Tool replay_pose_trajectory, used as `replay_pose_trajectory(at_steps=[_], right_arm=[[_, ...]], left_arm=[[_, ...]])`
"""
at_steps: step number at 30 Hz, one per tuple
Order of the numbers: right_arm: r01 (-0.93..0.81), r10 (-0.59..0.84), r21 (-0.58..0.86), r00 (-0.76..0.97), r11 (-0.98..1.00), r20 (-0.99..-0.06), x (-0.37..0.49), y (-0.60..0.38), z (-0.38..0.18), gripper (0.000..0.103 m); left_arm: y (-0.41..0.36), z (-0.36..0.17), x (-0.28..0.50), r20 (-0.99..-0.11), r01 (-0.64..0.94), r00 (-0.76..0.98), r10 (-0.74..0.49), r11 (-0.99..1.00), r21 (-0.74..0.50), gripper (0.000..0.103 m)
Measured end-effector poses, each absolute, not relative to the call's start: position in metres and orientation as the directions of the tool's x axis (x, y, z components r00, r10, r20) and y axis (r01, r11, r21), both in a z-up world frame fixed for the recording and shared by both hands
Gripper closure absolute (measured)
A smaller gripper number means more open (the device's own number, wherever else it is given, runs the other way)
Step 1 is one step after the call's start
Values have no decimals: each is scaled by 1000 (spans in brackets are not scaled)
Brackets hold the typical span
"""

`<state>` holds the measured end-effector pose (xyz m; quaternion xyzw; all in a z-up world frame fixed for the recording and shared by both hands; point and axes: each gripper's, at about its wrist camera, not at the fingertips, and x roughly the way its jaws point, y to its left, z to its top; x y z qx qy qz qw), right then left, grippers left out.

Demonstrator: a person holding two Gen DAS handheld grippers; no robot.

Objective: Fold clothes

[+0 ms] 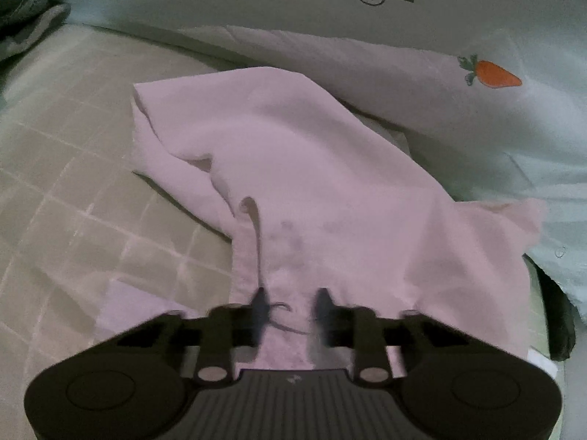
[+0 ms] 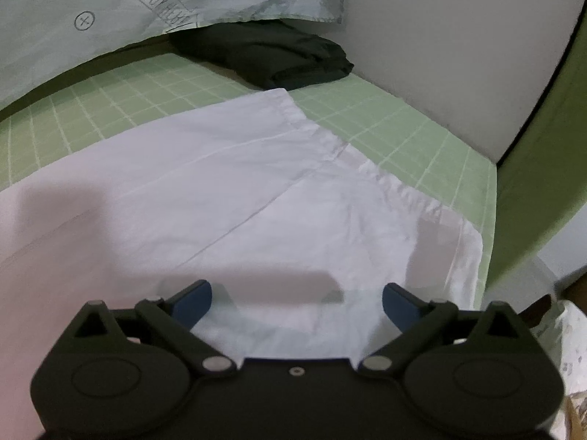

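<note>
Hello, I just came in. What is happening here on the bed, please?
A person is folding clothes on a green checked sheet, with a handheld gripper in each hand. The left gripper has its fingers narrowed around a bunched part of a pale pink garment, which is partly lifted and draped; whether it is clamped tight I cannot tell. The right gripper is open above a white garment spread flat. A dark folded garment lies farther back, beside a pale printed pillow.
</note>
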<state>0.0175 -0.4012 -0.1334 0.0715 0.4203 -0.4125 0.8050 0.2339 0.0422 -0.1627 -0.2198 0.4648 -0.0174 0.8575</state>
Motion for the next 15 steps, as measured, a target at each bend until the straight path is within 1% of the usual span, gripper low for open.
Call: replay_pose_trajectory(at_steps=[2,7,10,12,15], right_arm=[[719,-608,-239,310,653,-731,17,-399,-133,2],[723,-596,-220,316,655,-738,15,-403,-133,1],[725,-595,-218,315,654,-739,15,-403,-134,1],[722,-597,-221,317,656,-737,16,-402,-134,1],[724,-597,-217,318,655,-737,15,-402,-134,1]], left_arm=[[43,-159,229,-779,-166,590,-213,912,-375,89],[60,-129,212,-728,-172,673,-132,929,-327,90],[80,-101,207,-690,-209,723,-28,944,-257,90],[101,-78,203,-646,-247,762,38,940,-235,90],[131,-42,197,-573,-303,812,114,921,-246,90]])
